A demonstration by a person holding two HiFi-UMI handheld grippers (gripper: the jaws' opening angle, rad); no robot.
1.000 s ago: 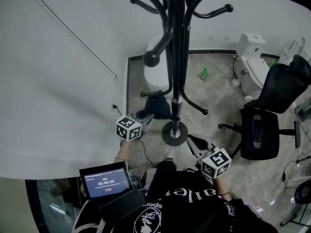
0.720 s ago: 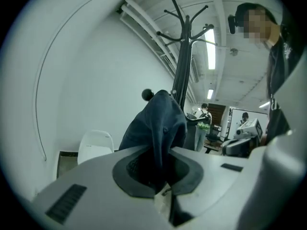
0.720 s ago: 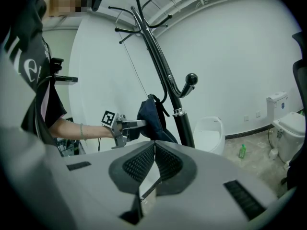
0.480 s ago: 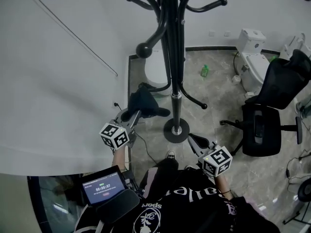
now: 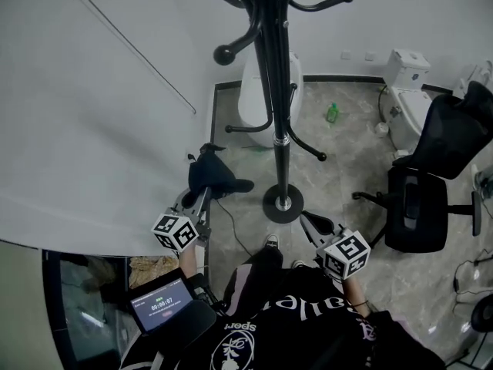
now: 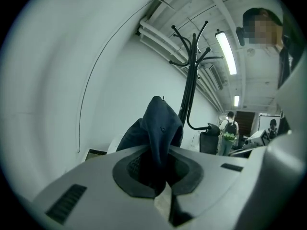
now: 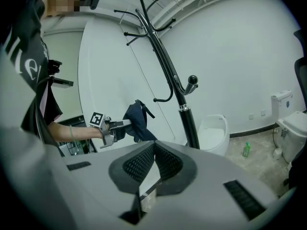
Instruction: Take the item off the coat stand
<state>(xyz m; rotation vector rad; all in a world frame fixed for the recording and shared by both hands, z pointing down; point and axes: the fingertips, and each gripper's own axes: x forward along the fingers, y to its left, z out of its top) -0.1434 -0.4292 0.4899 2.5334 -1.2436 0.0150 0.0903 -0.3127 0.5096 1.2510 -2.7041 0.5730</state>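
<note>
The item is a dark navy cap [image 5: 214, 177], off the black coat stand [image 5: 271, 91] and hanging in the air to the left of its pole. My left gripper [image 5: 202, 199] is shut on the cap's cloth, which bulges up from between the pads [image 6: 156, 128]. The right gripper view shows the same cap [image 7: 136, 121] held out from the stand [image 7: 168, 75]. My right gripper [image 5: 310, 223] is low, near the stand's round base [image 5: 283, 204], and its jaws [image 7: 152, 164] are shut with nothing between them.
A white curved wall fills the left side. Behind the stand is a white bin [image 5: 254, 99]. A green bottle [image 5: 332, 113] lies on the floor, with a white toilet [image 5: 408, 91] and a black office chair [image 5: 420, 199] at the right. A tablet [image 5: 163, 304] sits at my waist.
My left gripper has drawn back and to the left, away from the stand's pole, carrying the cap with it. The right gripper has hardly moved.
</note>
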